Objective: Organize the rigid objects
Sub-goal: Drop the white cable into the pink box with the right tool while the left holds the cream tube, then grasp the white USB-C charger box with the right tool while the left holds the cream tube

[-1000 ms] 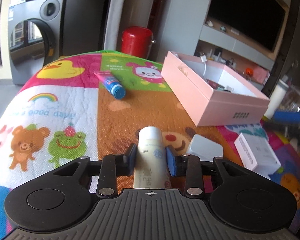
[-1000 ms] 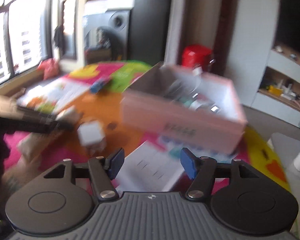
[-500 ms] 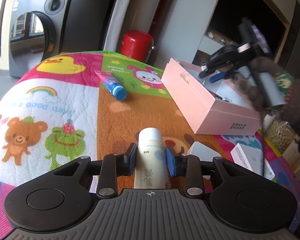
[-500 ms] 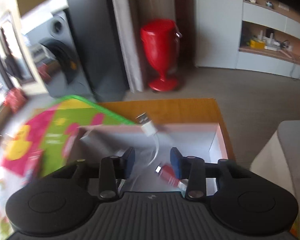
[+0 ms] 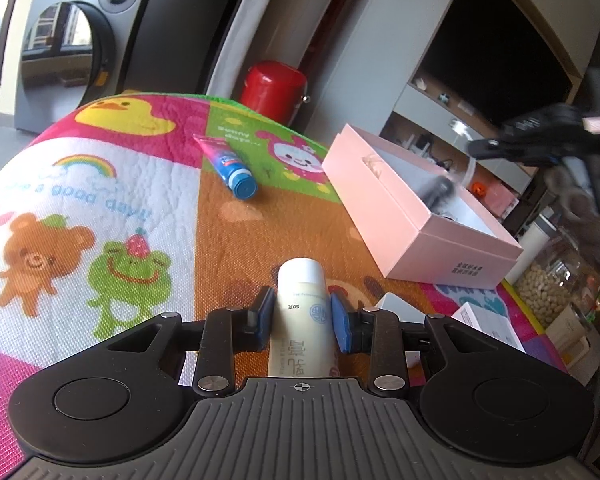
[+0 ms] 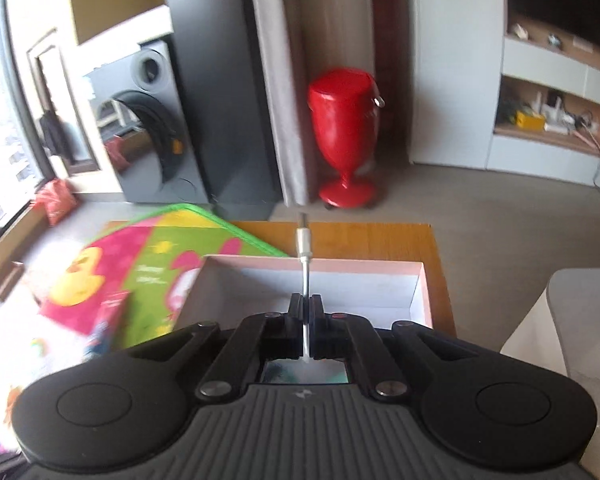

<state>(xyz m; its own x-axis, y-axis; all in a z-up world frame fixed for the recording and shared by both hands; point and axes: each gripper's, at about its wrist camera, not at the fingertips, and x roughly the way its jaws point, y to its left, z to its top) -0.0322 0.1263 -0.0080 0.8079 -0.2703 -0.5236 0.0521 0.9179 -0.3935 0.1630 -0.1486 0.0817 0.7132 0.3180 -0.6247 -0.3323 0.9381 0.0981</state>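
a cream tube [image 5: 302, 312] is held lengthwise between the closed left gripper [image 5: 301, 316], the pink box [image 5: 396, 216] lying at two o'clock, while a thin cable [image 6: 305, 280] is pinched by the right gripper [image 6: 306, 312] above it.

The left gripper [image 5: 299, 315] was held low and roughly level, its blue-padded fingers [image 5: 263, 316] pressed against both sides of a cream tube [image 5: 302, 320] that pointed forward between them. The right gripper [image 6: 305, 312] was raised and angled downward, jaws drawn fully together on a thin white cable [image 6: 305, 280] that ran straight forward from between them, its metal plug outermost.
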